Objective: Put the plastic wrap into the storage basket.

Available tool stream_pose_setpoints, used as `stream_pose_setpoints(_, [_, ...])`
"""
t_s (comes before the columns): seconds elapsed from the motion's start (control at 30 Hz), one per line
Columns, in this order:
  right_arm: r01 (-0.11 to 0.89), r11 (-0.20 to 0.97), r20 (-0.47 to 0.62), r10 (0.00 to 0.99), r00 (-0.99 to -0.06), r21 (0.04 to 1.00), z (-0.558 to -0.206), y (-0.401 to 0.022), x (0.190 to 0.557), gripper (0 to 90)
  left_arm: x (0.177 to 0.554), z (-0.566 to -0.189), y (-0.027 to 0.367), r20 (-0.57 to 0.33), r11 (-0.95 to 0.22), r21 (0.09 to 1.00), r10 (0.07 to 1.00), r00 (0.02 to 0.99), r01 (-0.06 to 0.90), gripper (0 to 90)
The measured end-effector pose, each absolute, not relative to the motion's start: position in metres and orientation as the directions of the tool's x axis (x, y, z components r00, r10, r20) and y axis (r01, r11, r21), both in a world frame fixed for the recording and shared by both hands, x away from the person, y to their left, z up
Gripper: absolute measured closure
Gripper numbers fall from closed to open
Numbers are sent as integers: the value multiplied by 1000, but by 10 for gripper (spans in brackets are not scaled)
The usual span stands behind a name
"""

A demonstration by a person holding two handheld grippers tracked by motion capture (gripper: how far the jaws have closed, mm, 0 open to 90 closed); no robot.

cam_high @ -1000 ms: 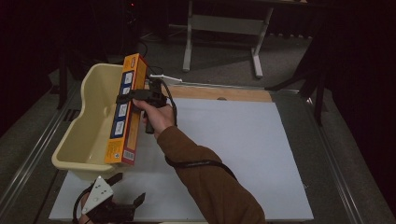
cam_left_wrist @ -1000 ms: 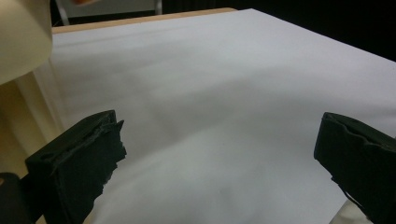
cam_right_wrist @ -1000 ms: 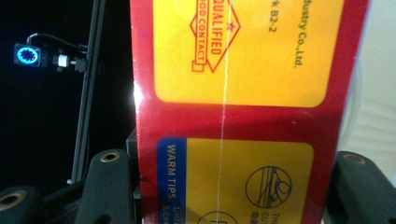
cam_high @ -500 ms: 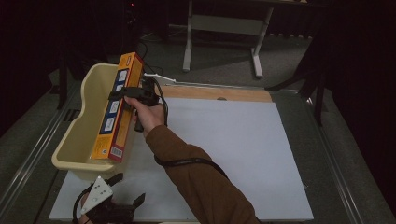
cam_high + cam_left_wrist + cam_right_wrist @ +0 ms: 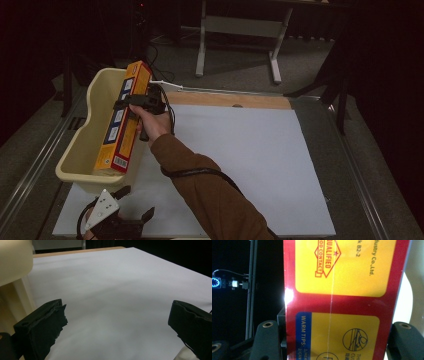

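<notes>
A long orange and yellow box (image 5: 117, 135) tilts over the cream plastic bin (image 5: 75, 150), its lower end down at the bin's near corner and its upper end raised. My right gripper (image 5: 123, 103) clasps it across the middle. In the right gripper view the box (image 5: 342, 277) spans the whole gap of my right gripper (image 5: 334, 340), and both pads lie against its sides. These jaws have just been opening, with the box still between them. My left gripper (image 5: 137, 202) rests at the near left on the white sheet, open and holding nothing (image 5: 117, 322).
A white sheet (image 5: 250, 150) covers the table, with a wooden strip (image 5: 230, 100) along its far edge. The bin's rim (image 5: 12, 260) stands close to my left gripper's left. A grey metal stand (image 5: 240, 30) is on the floor beyond. Dark floor surrounds the table.
My right hand has carried the box to the left and slightly down, from beside the bin's right wall to over the bin. The left gripper has stayed put.
</notes>
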State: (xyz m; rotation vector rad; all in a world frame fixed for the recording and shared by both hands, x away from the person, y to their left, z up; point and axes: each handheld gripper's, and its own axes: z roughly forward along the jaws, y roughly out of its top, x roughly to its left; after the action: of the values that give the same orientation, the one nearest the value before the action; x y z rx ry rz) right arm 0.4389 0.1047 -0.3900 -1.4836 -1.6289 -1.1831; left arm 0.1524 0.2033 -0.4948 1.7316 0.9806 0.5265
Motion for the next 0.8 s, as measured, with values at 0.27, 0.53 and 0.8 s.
stream_pose_setpoints(0.27, [973, -32, 873, 449, -190, 228, -385, 106, 438, 322, 153, -495, 203, -105, -135, 922, 814, 571, 362, 8])
stream_pose_setpoints(0.53, [965, -5, 845, 484, -228, 264, -384, 107, 438, 299, 152, -494, 203, -102, -136, 923, 816, 569, 361, 8])
stream_pose_setpoints(0.8, [949, -3, 839, 468, -276, 314, -366, 100, 435, 345, 152, -495, 203, -103, -136, 922, 817, 568, 362, 8])
